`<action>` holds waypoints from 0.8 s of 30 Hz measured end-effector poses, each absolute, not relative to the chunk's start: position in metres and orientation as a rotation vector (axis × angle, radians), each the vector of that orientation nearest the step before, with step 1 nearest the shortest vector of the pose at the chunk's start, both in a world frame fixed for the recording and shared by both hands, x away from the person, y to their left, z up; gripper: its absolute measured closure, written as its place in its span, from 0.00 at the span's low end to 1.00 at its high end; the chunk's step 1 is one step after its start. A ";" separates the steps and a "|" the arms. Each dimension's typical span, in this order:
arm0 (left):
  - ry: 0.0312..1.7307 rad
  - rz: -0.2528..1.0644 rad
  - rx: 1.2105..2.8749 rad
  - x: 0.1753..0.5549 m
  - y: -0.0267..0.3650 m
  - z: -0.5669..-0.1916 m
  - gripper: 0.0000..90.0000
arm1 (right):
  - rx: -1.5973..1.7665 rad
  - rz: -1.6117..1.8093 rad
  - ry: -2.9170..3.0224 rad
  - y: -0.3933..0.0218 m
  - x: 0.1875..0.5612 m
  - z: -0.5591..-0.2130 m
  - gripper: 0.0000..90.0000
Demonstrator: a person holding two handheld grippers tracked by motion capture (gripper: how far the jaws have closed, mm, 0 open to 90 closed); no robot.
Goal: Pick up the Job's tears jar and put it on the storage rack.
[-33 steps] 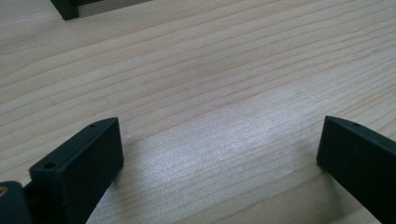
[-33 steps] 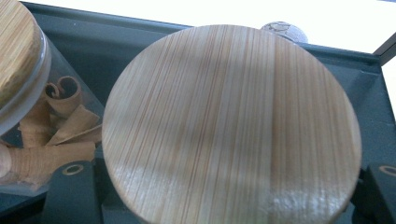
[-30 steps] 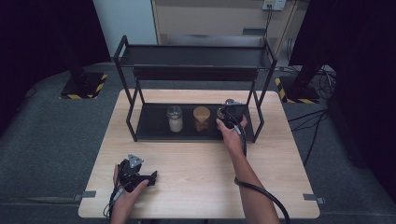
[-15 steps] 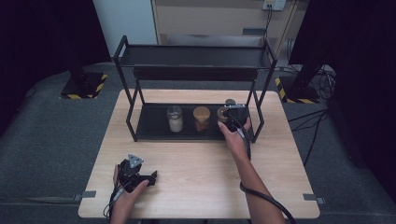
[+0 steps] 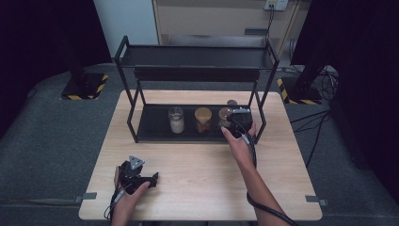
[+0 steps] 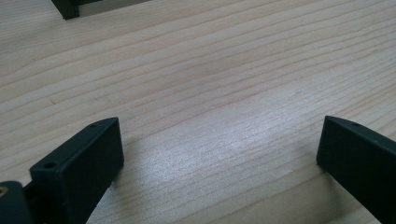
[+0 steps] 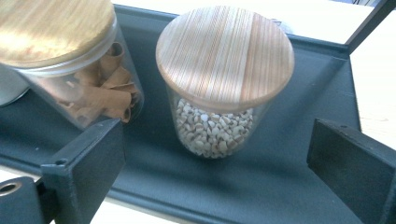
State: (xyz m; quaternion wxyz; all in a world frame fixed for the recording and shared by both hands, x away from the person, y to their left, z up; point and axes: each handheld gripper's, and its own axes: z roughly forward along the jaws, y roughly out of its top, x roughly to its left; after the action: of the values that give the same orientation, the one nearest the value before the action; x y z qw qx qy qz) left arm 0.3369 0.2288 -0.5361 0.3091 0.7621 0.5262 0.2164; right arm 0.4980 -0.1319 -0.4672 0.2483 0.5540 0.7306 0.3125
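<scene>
1. The right gripper (image 5: 234,123) is held at the front edge of the lower shelf (image 5: 155,126) of a black rack (image 5: 197,56) standing on the table (image 5: 202,174). Its fingers (image 7: 88,163) are seen spread wide and have just been opening; nothing is pinched or touched by them.
2. In the right gripper view, a glass jar of pale grains (image 7: 223,79) with a round wooden lid is seen upright on the shelf, beyond the gap between the fingers and clear of both.
3. Just beside that jar, to its left in this view, a second jar with curled brown sticks (image 7: 70,60) under a golden lid is seen; whether the two jars touch cannot be told.
4. In the high view, a third jar with white contents (image 5: 176,119) is noted farther left on the same shelf, a little apart from the brown one.
5. The left gripper (image 5: 139,175) is held low over the near left part of the table, well apart from the rack. Its fingers (image 6: 84,163) are seen spread wide over bare wood, with nothing between them.
6. No label, brand or writing can be read on any jar, lid or the rack.
</scene>
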 end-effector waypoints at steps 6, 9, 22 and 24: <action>1.391 0.572 2.014 0.337 0.229 -0.536 0.00 | 1.490 0.862 1.979 -0.134 0.487 -0.460 0.04; 1.391 0.572 2.014 0.337 0.229 -0.536 0.00 | 1.486 0.878 1.974 -0.135 0.482 -0.457 0.04; 1.391 0.572 2.013 0.337 0.229 -0.536 0.00 | 1.442 0.901 1.980 -0.139 0.463 -0.446 0.03; 1.391 0.572 2.013 0.337 0.229 -0.536 0.00 | 1.435 0.904 1.984 -0.140 0.461 -0.445 0.03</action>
State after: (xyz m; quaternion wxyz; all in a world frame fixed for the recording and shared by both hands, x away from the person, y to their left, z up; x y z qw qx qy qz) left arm 0.3369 0.2288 -0.5361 0.3090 0.7619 0.5265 0.2163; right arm 0.4606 -0.1395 -0.4454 0.2626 0.5304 0.7335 0.3344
